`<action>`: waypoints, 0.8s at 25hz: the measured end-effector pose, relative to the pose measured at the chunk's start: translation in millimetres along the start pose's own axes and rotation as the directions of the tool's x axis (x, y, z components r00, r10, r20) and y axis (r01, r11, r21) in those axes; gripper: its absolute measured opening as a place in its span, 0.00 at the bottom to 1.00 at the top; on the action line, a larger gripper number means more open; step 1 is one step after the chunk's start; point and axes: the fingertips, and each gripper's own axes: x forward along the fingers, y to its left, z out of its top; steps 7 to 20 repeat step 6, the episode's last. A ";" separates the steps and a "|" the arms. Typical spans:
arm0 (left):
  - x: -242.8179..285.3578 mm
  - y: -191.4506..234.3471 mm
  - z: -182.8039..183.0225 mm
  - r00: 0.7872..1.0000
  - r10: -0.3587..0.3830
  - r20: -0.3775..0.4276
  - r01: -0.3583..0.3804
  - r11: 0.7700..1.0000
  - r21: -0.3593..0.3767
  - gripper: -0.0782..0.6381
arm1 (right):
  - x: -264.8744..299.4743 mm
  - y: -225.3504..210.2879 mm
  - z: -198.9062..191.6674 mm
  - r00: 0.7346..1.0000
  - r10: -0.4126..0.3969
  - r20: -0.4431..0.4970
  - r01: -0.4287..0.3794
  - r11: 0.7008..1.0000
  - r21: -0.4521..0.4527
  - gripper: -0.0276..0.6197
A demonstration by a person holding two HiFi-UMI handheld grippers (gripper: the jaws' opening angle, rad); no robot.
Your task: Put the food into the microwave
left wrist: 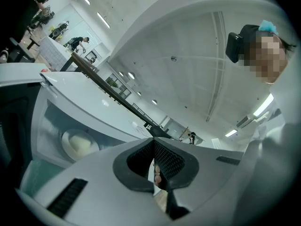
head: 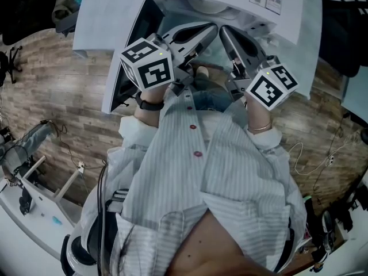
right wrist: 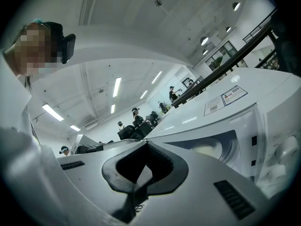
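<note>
The white microwave (head: 287, 22) stands with its door (head: 109, 33) swung open to the left. Inside the cavity a white plate (head: 208, 6) carries pale food; the plate (left wrist: 77, 145) shows again in the left gripper view and the plate (right wrist: 210, 149) in the right gripper view. My left gripper (head: 214, 30) and right gripper (head: 223, 32) are held side by side at the cavity's mouth, tips nearly meeting. Both are shut with nothing gripped: the left gripper (left wrist: 154, 166) and the right gripper (right wrist: 145, 167) show their pads pressed together.
The microwave sits low above a wood-patterned floor (head: 57, 91). Cables (head: 322, 154) lie on the floor at the right, and equipment stands at the lower left (head: 29, 171). The person's striped shirt (head: 201, 183) fills the lower middle of the head view. Other people stand far off (right wrist: 136, 114).
</note>
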 end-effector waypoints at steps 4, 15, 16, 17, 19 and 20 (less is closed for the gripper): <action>-0.7 2.0 -1.1 1.000 0.007 -0.002 -0.007 1.000 -0.009 0.12 | -0.5 -1.1 -0.7 1.000 -0.003 0.002 0.002 1.000 0.011 0.09; -1.1 3.2 -1.7 1.000 0.011 -0.005 -0.011 1.000 -0.012 0.12 | -0.6 -1.6 -1.1 1.000 -0.004 0.001 0.004 1.000 0.015 0.09; -1.1 3.2 -1.7 1.000 0.011 -0.005 -0.011 1.000 -0.012 0.12 | -0.6 -1.6 -1.1 1.000 -0.004 0.001 0.004 1.000 0.015 0.09; -1.1 3.2 -1.7 1.000 0.011 -0.005 -0.011 1.000 -0.012 0.12 | -0.6 -1.6 -1.1 1.000 -0.004 0.001 0.004 1.000 0.015 0.09; -1.1 3.2 -1.7 1.000 0.011 -0.005 -0.011 1.000 -0.012 0.12 | -0.6 -1.6 -1.1 1.000 -0.004 0.001 0.004 1.000 0.015 0.09; -1.1 3.2 -1.7 1.000 0.011 -0.005 -0.011 1.000 -0.012 0.12 | -0.6 -1.6 -1.1 1.000 -0.004 0.001 0.004 1.000 0.015 0.09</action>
